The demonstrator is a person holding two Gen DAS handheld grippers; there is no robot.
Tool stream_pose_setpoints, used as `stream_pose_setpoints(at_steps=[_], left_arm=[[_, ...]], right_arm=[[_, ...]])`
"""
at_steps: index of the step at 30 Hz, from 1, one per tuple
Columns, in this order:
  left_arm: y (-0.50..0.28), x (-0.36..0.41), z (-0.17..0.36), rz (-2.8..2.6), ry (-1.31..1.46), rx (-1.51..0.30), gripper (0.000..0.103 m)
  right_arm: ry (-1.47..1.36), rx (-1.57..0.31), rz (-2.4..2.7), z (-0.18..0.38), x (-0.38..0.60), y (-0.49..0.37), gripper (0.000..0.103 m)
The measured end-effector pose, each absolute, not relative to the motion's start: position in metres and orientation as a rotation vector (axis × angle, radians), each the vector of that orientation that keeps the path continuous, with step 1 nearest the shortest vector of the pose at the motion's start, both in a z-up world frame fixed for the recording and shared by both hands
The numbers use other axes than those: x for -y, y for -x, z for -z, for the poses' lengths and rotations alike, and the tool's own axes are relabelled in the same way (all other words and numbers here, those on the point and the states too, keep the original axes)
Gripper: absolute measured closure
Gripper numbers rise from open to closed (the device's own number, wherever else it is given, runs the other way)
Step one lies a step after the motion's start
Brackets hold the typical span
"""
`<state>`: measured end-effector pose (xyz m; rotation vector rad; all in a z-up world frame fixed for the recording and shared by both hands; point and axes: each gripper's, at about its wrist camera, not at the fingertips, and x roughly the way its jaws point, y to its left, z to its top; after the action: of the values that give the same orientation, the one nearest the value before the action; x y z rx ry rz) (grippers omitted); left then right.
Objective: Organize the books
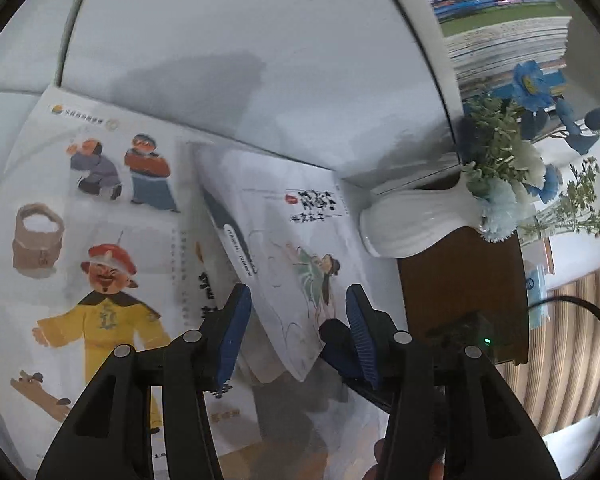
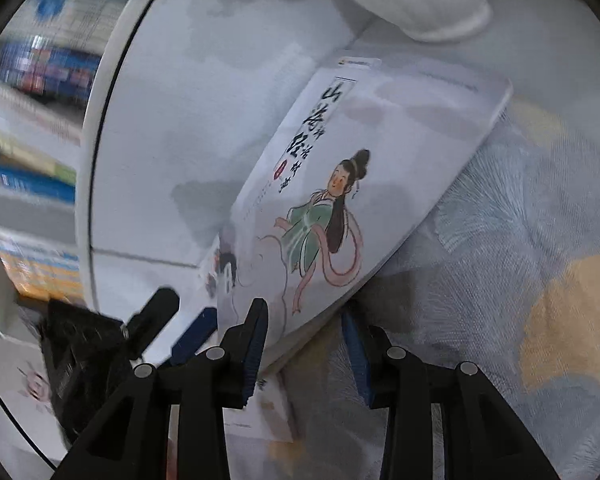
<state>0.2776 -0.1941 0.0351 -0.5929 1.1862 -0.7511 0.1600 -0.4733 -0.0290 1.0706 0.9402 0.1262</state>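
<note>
Picture book with a green-robed figure on its cover (image 2: 332, 200), thin and soft-bound: judged light, flexible enough to sag if held by one corner, with a glossy cover likely to slip between smooth pads. The best hold is judged to be on the lower edge near the spine, where the pages are stiffest. It stands tilted, its lower corner between the pads of the right tongs (image 2: 306, 344); the left pad lies against the cover, the right pad shows a little apart from the back, and whether they actually pinch cannot be told.

In the left wrist view the same book (image 1: 300, 264) rises just ahead of the left tongs (image 1: 296, 328), whose pads stand apart on either side of its lower edge without touching it. A dark blue fingertip of the right tongs (image 1: 340, 348) reaches the corner from the right.

To the left of the left tongs a larger book with a yellow-robed figure (image 1: 100, 240) lies flat. Ahead and to the right stands a white vase (image 1: 412, 224) of blue flowers, with shelved books (image 1: 500, 40) beyond it.
</note>
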Motion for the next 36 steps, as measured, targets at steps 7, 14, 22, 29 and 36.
stream_pose_setpoints(at_steps=[7,14,22,29,36], left_arm=[[-0.286,0.189,-0.039,0.781,0.673,-1.188,0.058],[-0.28,0.201,-0.037,0.823,0.626,-1.224,0.058],[-0.284,0.156,-0.025,0.694,0.642,-1.21,0.058],[-0.266,0.106,-0.033,0.571,0.607,-1.18,0.058],[-0.19,0.086,-0.04,0.516,0.321,-1.279,0.058]], right_arm=[[-1.12,-0.913,-0.08,0.03,0.471,-0.167,0.06],[-1.153,-0.845,0.028,0.034,0.459,-0.191,0.071],[-1.007,-0.784,0.054,0.012,0.455,-0.203,0.09],[-0.854,-0.858,-0.163,-0.011,0.44,-0.156,0.09],[-0.66,-1.171,-0.574,-0.011,0.418,-0.06,0.089]])
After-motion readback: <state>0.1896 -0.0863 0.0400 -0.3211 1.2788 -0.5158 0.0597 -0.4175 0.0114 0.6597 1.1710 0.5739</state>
